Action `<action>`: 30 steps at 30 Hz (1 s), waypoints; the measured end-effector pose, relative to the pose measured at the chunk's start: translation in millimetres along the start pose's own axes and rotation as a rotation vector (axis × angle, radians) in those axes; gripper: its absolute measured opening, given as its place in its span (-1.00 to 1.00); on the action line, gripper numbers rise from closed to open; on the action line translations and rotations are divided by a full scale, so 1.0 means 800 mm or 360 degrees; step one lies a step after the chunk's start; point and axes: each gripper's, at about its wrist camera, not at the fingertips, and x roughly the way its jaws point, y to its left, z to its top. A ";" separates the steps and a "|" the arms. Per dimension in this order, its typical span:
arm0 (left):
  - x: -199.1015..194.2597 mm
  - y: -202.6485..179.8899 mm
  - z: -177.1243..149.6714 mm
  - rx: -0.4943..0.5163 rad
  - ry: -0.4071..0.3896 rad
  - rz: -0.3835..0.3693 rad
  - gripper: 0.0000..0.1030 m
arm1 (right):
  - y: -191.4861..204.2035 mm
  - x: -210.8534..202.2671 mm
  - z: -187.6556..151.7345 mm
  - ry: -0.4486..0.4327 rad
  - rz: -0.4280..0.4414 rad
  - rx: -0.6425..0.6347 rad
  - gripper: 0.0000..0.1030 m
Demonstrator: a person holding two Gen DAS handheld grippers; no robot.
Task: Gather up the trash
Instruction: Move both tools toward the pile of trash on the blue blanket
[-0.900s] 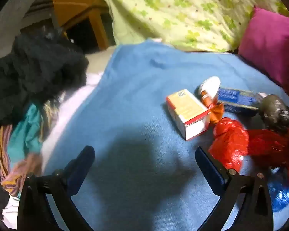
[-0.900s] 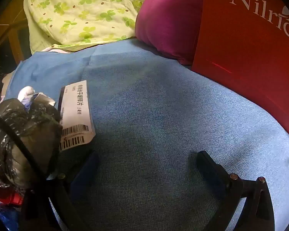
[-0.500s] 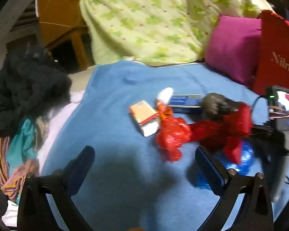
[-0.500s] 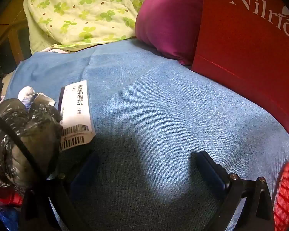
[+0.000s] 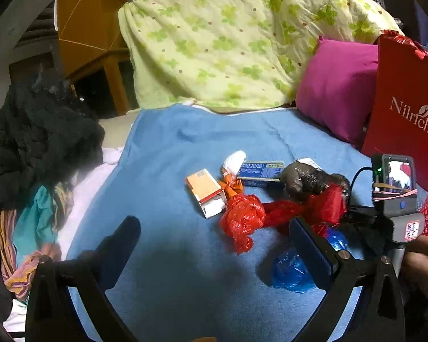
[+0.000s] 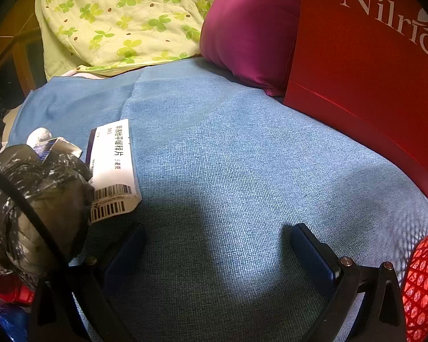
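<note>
Trash pile [image 5: 259,199] (boxes, crumpled bags) heaped mid-bed on blue blanket [image 5: 171,148], likely gathered for pickup. Left claw [image 5: 214,236] and right claw [image 6: 216,242]: 2 claws apart, empty, hovering beside it.

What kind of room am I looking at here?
Most likely a bedroom, seen across a bed: a blue blanket spread flat, a clover-print quilt bunched behind it, and a magenta pillow. A heap of clothes lies alongside.
</note>
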 end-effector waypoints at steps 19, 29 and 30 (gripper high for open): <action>-0.074 0.007 -0.003 0.0008 -0.0106 -0.0008 1.00 | 0.007 -0.159 -0.009 -0.0177 0.0208 -0.0133 1.00; -0.131 0.024 -0.012 -0.0037 -0.0189 0.0028 1.00 | 0.025 -0.310 -0.022 -0.0405 0.0305 -0.0193 1.00; -0.136 0.025 -0.013 -0.0044 -0.0199 0.0028 1.00 | 0.028 -0.317 -0.025 -0.0411 0.0304 -0.0206 1.00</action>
